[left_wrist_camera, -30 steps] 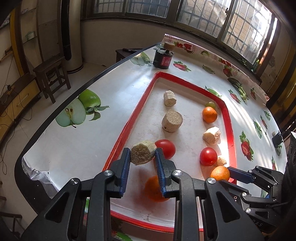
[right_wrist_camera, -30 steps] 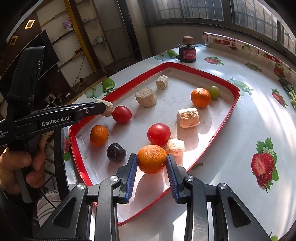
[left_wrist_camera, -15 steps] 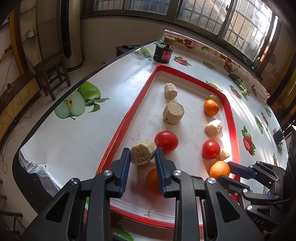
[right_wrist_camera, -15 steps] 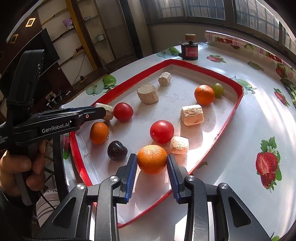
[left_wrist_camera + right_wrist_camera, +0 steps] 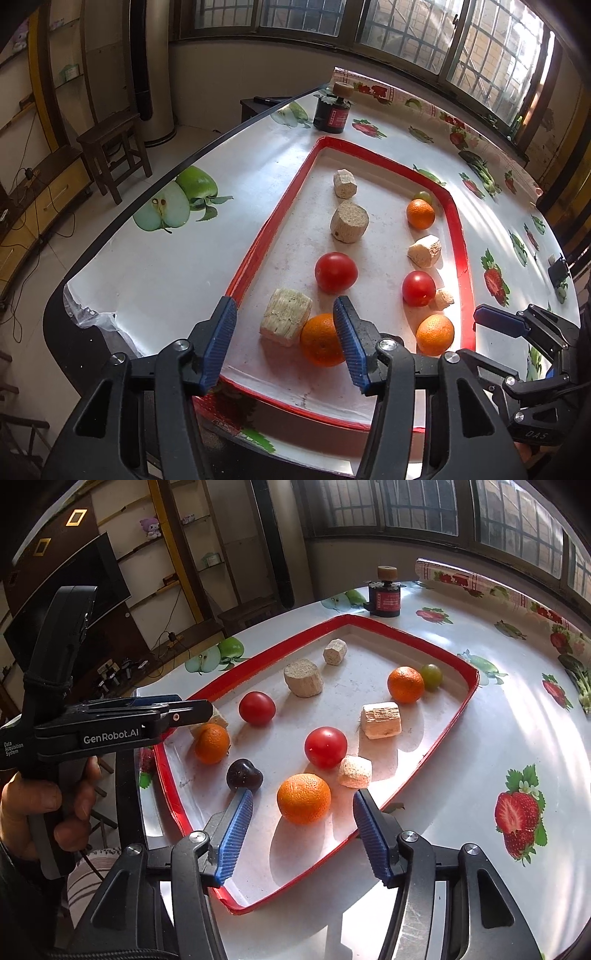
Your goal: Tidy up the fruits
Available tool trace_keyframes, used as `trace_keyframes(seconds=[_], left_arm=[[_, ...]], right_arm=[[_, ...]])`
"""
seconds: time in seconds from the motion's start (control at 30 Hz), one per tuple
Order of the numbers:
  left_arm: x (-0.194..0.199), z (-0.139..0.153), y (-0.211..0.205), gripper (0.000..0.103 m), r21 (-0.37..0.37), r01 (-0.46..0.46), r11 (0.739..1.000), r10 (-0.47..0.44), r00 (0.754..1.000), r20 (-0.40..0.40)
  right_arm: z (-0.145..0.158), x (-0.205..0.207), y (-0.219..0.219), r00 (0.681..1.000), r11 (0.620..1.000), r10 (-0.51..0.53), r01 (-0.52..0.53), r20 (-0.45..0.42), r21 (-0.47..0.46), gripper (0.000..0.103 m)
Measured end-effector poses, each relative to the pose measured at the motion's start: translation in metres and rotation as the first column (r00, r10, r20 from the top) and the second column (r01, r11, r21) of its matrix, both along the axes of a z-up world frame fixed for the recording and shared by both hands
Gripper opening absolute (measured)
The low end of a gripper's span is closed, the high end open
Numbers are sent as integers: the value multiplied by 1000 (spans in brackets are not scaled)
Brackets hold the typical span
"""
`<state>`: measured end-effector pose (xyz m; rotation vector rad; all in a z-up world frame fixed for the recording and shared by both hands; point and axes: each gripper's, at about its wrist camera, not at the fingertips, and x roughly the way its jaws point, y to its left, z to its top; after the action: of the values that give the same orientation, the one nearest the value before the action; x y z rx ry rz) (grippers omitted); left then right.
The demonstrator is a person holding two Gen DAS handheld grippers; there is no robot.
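Now both grippers' jaws gape over tray (image 5: 466, 254).

Three oranges (image 5: 303, 803) (image 5: 212, 743) (image 5: 405, 684), two red tomatoes (image 5: 325, 747) (image 5: 256, 708), a dark plum (image 5: 243, 774) and a green grape (image 5: 431, 677) lie scattered inside the red-rimmed tray (image 5: 439, 734), the grape touching the far orange.

Both grippers are black plastic with silver screws at the joints and ribbed blue pads on the fingers (image 5: 218, 345). The left gripper (image 5: 192, 710) carries white "GenRobot.AI" lettering; a bare hand (image 5: 44, 808) wraps its handle.
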<state>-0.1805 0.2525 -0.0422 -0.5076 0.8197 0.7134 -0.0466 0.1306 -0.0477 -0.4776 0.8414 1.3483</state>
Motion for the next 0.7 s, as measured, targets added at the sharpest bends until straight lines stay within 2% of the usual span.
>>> trace_keyframes(seconds=[0.27,0.5,0.67,0.7], left_arm=[[-9,5,-20,53,35,19,999,-19,1000,-12],[-17,12,-41,54,67,46,997,-45,999,-29],[-25,22,-60,65,134,58,989,-55,998,-31],[-26,25,-64,70,154,58,986,-53,998,-37]], right_arm=[[8,19,-15,1000,1000,-3,3,-10,23,65],[22,34,-20,998,995,41,-36,-49,89,73],[31,32,-19,995,989,100,-97,-21,108,84],[32,29,-18,993,987,118,-116,-12,111,86]])
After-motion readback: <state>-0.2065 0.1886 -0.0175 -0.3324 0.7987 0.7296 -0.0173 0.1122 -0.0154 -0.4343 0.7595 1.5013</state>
